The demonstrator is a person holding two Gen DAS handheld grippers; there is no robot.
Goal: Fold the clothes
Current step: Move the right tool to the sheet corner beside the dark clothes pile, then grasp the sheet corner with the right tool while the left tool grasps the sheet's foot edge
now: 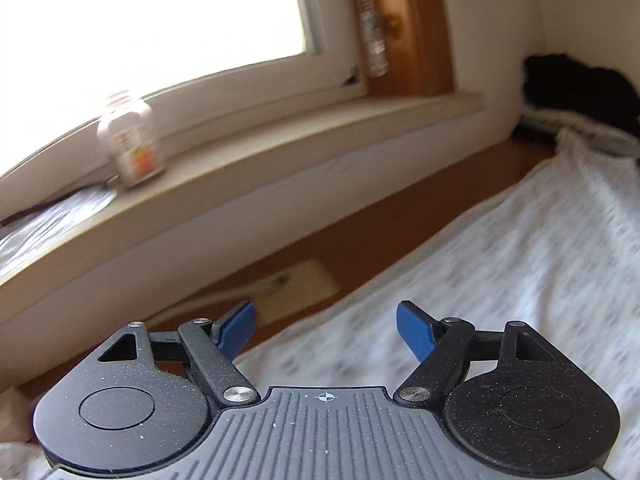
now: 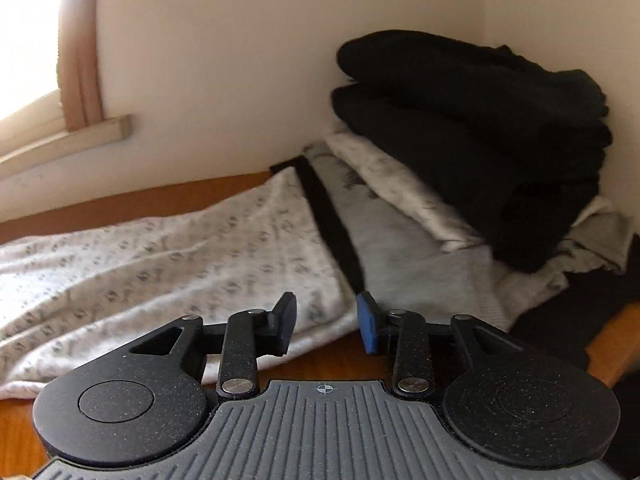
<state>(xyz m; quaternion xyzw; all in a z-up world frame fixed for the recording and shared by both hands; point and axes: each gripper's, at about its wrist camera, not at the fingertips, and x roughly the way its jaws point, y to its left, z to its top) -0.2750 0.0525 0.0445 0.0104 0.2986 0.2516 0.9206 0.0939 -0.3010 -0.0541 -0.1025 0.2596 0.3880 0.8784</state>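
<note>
The white patterned cotton garment [image 2: 168,248] lay spread flat on the brown wooden surface [image 2: 132,200] and served as the reference landmark. The left gripper [image 1: 326,330] hovered over the garment's near edge, jaws spread wide, nothing between them. The right gripper [image 2: 326,326] was positioned at the garment's right corner — jaws spread apart and empty. To the right of the garment lay a grey cloth with a black band [image 2: 400,232], and on it sat a stack of folded black clothes [image 2: 480,128] against the wall. Beyond the garment, a blurred white plastic bottle [image 1: 132,140] stood on the window sill [image 1: 280,140].
</note>
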